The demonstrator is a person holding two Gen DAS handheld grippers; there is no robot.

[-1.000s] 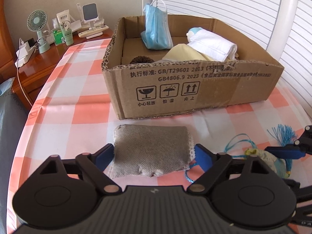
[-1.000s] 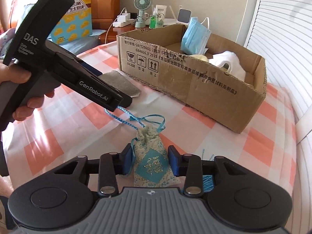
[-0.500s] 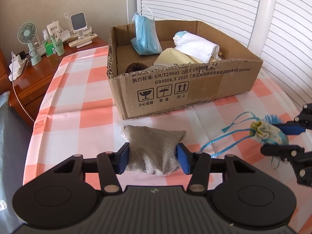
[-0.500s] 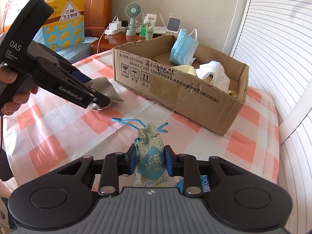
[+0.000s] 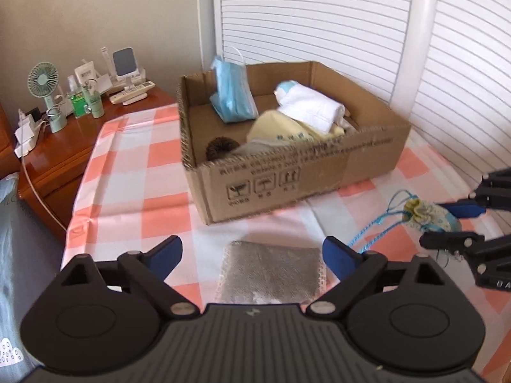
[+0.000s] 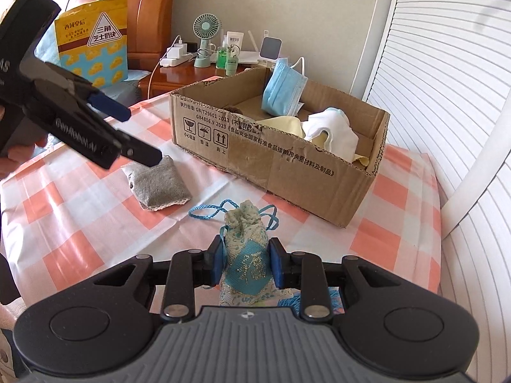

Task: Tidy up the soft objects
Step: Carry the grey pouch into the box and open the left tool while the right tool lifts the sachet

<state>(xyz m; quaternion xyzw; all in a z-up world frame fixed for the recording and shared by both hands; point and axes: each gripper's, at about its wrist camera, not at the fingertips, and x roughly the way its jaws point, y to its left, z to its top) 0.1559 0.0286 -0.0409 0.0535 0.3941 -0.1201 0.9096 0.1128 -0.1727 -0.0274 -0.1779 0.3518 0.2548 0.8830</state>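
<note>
Checked tablecloth (image 5: 134,191): left gripper (image 5: 252,253) jaws opening over grey pad (image 5: 271,271), seemingly clear; right gripper (image 6: 246,260) clamps sachet (image 6: 246,255).

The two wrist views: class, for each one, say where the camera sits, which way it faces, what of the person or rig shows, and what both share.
Left wrist: on the left gripper, facing down over the grey pouch toward the cardboard box; its jaws are opening.
Right wrist: on the right gripper, clamping the blue sachet, facing the box; a hand shows.
Shared: box, pouch, sachet, checked tablecloth, each other's gripper.
</note>
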